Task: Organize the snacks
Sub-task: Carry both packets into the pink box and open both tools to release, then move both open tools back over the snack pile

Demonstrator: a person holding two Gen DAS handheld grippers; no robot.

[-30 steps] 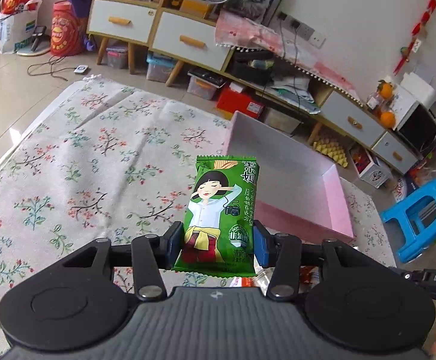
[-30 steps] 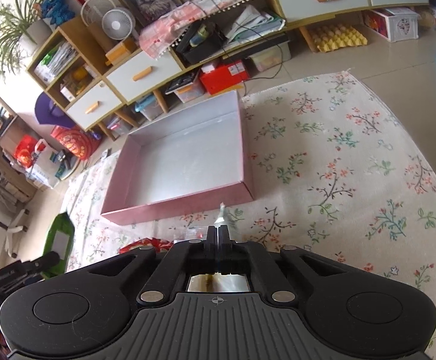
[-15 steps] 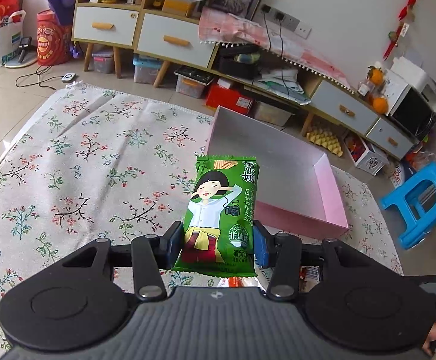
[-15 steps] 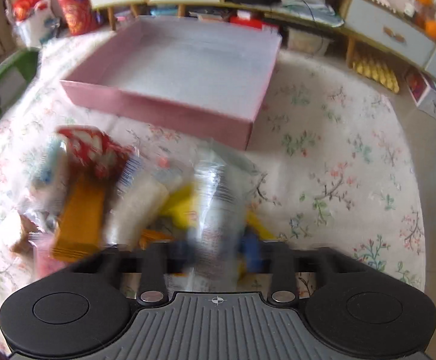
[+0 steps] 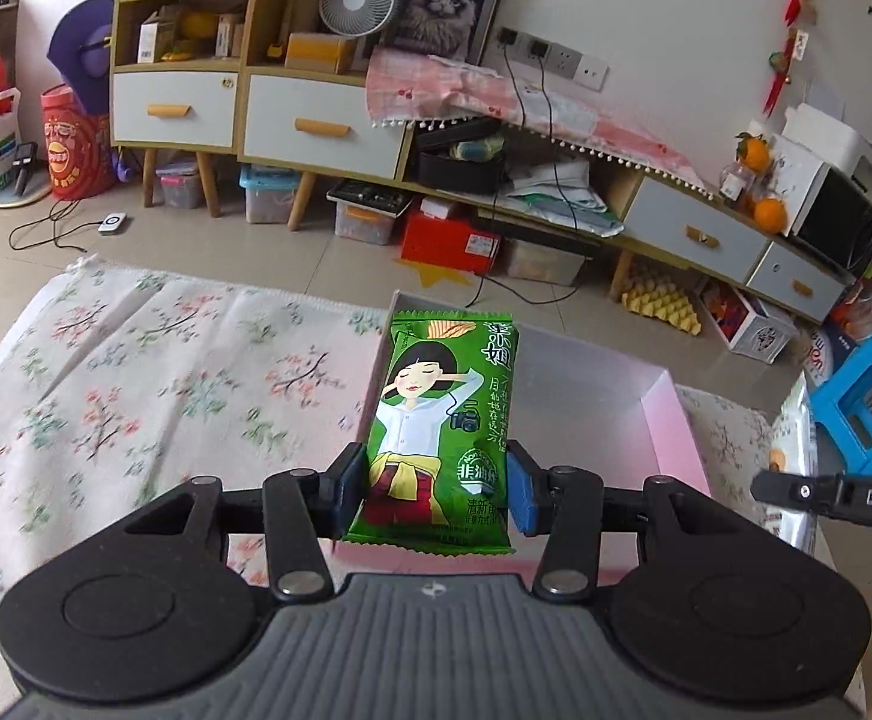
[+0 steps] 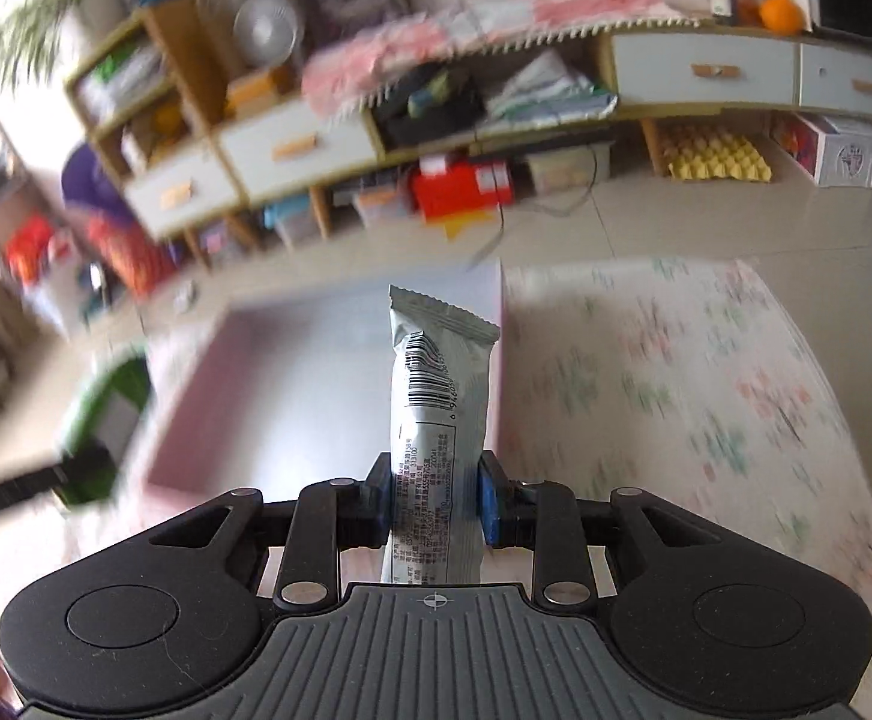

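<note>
Left claw (image 5: 437,483) clamped on green packet (image 5: 442,420), right claw (image 6: 434,495) clamped on grey packet (image 6: 436,414), both poised above pink box (image 5: 670,414) ahead; risk: slick wrappers slipping early, landing on cloth (image 5: 165,384).

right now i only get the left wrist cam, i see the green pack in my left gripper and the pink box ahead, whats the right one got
Observer: The right gripper is shut on a silver snack packet, held upright, barcode facing the camera.
Operator: is it over the box yet
Observer: The pink box lies just ahead of it; the packet's top overlaps the box's right wall in that view. I can't tell whether it is above the box.
Operator: anything in the box on that side
Observer: The floor that shows there looks bare, though the view is blurred.
</note>
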